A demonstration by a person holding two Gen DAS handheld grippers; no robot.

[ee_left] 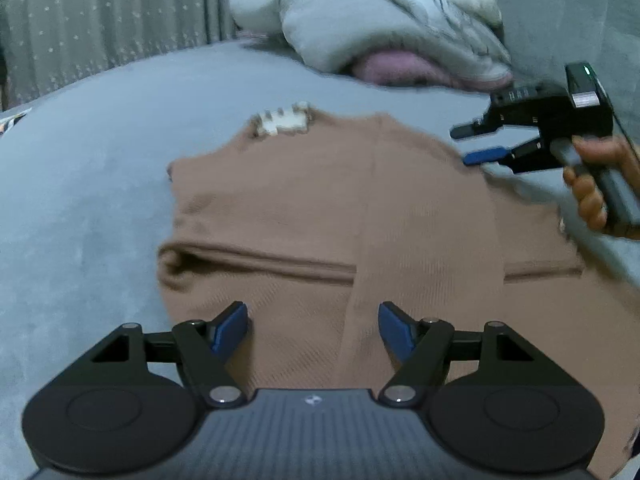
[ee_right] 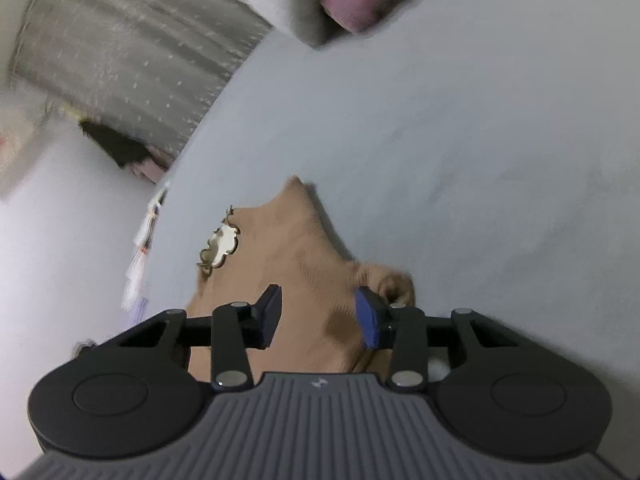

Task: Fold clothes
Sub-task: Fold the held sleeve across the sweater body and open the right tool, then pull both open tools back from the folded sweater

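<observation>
Brown top [ee_left: 320, 208] lies flat on the grey bed [ee_left: 88, 208], partly folded. Your left tool [ee_left: 313, 330] hovers wide over its near hem; your right tool [ee_right: 318, 316], half-wide, straddles the far right edge. Pinch squarely before lifting.

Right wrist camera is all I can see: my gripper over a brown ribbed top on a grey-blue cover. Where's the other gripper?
Observer: The left gripper hovers open over the near end of the brown ribbed top, with nothing pinched.
Operator: Is the top folded at all?
Observer: Partly. A horizontal fold line crosses it near that end.
Operator: What does my gripper look like from there?
Observer: The right gripper is at the top's right edge, jaws apart, with a hand around its handle.
</observation>
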